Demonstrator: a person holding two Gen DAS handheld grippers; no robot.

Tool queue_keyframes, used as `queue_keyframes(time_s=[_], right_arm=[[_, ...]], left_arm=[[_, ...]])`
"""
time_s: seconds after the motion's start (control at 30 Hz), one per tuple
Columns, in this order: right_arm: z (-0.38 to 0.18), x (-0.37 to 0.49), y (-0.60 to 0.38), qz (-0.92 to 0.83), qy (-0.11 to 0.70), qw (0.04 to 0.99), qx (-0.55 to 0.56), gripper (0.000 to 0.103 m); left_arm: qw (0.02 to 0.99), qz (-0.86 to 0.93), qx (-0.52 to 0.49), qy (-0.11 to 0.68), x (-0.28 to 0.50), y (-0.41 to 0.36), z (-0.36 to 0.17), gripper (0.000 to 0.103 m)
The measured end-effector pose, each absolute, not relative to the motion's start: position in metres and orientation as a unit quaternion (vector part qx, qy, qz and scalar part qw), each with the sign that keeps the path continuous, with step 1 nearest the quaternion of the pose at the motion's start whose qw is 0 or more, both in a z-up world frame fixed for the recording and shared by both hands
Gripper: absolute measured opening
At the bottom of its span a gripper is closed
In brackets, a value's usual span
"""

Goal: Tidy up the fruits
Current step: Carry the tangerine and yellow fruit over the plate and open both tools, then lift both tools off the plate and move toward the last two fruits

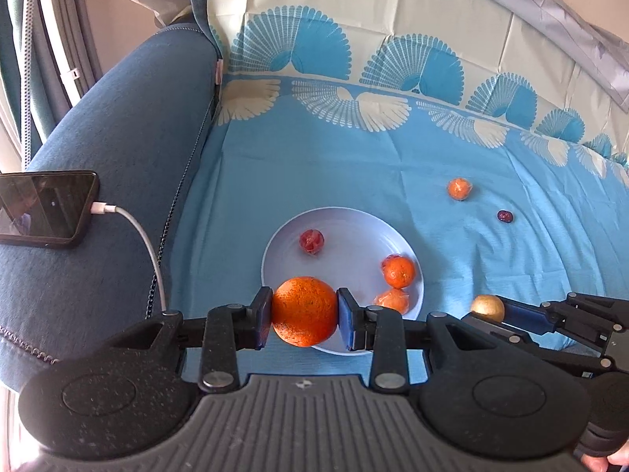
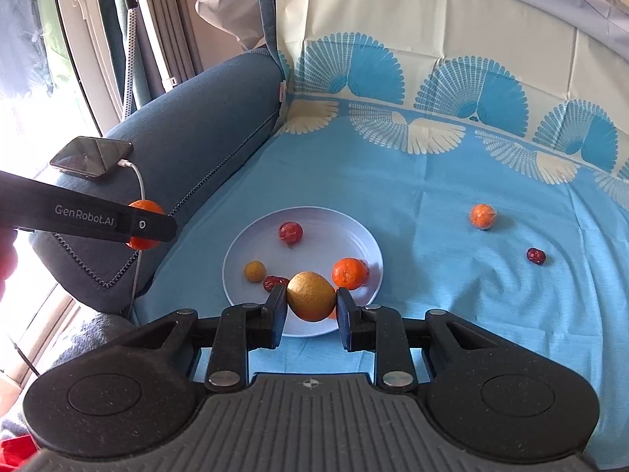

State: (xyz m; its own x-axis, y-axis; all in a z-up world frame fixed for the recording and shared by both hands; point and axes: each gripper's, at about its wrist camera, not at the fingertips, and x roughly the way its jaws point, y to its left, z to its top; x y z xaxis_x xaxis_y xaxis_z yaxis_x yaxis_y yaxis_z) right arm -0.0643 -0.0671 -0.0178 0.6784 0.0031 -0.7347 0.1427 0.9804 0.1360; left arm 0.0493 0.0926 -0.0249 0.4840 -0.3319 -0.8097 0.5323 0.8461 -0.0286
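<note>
My left gripper (image 1: 304, 316) is shut on a large orange (image 1: 304, 310) and holds it over the near rim of a pale plate (image 1: 354, 228). My right gripper (image 2: 310, 301) is shut on a golden-brown round fruit (image 2: 310, 295) above the plate's near edge (image 2: 251, 232). On the plate lie a red fruit (image 2: 290, 232), a wrapped mandarin (image 2: 350, 273), a small yellow fruit (image 2: 254, 271) and a red date (image 2: 273, 282). On the blue cloth to the right lie a wrapped mandarin (image 2: 482, 216) and a dark red date (image 2: 536, 255).
The blue patterned cloth (image 2: 432, 196) covers a sofa seat. A blue armrest (image 1: 118, 157) stands at the left with a phone (image 1: 43, 208) and its white charging cable (image 1: 145, 244). The cushioned back rises behind the cloth.
</note>
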Motion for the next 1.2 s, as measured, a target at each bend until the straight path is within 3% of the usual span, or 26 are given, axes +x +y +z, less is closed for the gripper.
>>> queue_keyframes(time_s=[0.67, 0.73, 0.77, 0.8, 0.83, 0.93, 1.03, 1.2], right_arm=[[-0.096, 0.033, -0.077, -0.011, 0.453, 0.888, 0.071, 0.028], [-0.099, 0.037, -0.077, -0.009, 0.456, 0.887, 0.07, 0.029], [-0.1, 0.038, -0.077, -0.013, 0.455, 0.888, 0.069, 0.031], [-0.099, 0.038, -0.077, -0.016, 0.453, 0.889, 0.065, 0.046], [-0.096, 0.037, -0.077, -0.017, 0.449, 0.891, 0.062, 0.062], [-0.082, 0.025, -0.077, -0.022, 0.433, 0.899, 0.055, 0.083], [-0.065, 0.0, -0.075, -0.025, 0.437, 0.897, 0.056, 0.091], [-0.044, -0.052, -0.067, -0.025, 0.459, 0.884, 0.089, 0.096]], left_arm=[[0.825, -0.267, 0.166, 0.47, 0.133, 0.03, -0.115, 0.039], [0.825, -0.269, 0.165, 0.468, 0.136, 0.03, -0.117, 0.057], [0.829, -0.264, 0.164, 0.465, 0.136, 0.031, -0.115, 0.089], [0.835, -0.257, 0.163, 0.458, 0.134, 0.033, -0.11, 0.102], [0.844, -0.257, 0.157, 0.444, 0.129, 0.036, -0.104, 0.103], [0.843, -0.263, 0.162, 0.44, 0.117, 0.045, -0.09, 0.103], [0.84, -0.25, 0.175, 0.449, 0.095, 0.058, -0.082, 0.103], [0.834, -0.227, 0.149, 0.479, 0.051, 0.093, -0.065, 0.103]])
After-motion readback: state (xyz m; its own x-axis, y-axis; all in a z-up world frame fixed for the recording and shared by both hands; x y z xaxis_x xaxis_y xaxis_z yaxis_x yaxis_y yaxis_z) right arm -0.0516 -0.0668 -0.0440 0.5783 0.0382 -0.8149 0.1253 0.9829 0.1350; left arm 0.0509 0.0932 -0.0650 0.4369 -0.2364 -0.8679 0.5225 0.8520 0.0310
